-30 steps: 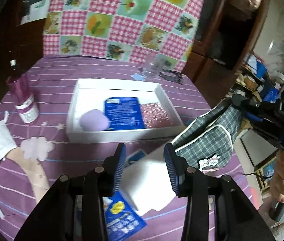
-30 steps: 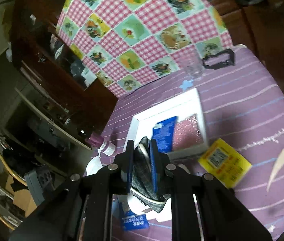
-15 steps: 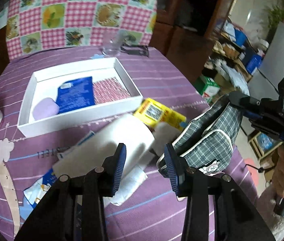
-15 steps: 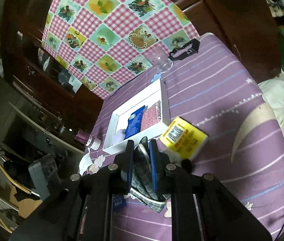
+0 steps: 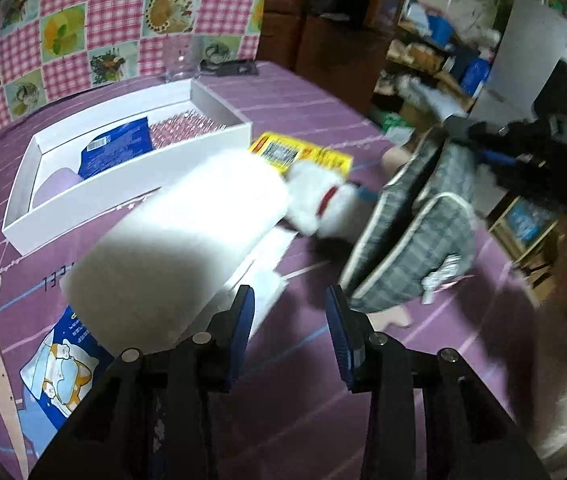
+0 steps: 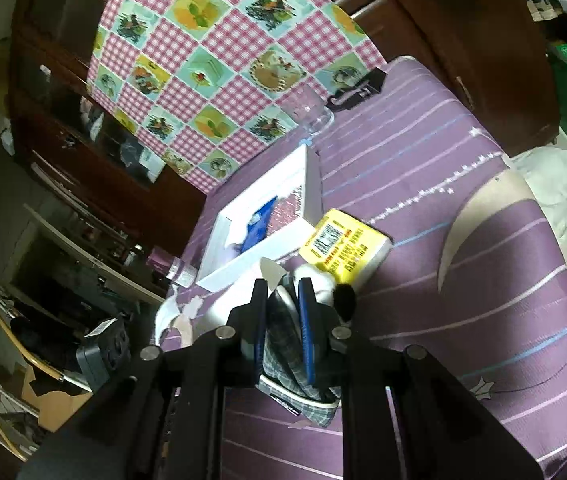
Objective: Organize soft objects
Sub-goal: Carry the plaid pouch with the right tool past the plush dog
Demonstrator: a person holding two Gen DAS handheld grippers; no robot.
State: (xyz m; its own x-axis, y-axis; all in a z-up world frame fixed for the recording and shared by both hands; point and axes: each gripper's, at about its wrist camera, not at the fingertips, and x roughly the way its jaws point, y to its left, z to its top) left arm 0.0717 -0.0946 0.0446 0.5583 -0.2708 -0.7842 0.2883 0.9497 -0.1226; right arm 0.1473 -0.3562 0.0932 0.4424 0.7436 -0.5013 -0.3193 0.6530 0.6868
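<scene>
Purple cloth [image 5: 303, 92] | L gripper [image 5: 289, 316] spread, empty | R gripper [image 6: 283, 304] pinching plaid bag [image 5: 415, 236]

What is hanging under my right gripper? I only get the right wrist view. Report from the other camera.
Observer: The right gripper pinches the top edge of a grey plaid fabric pouch with white piping. The pouch hangs down, with a white cartoon patch low on its side.
Operator: Tell me where the left gripper is.
Observer: The left gripper hovers beside the pouch's lower end, jaws open, nothing between them.
Operator: Name something hidden from me.
Observer: A blue cartoon-printed packet lies on the purple striped cloth, at the near end of a big white foam-like block.
</scene>
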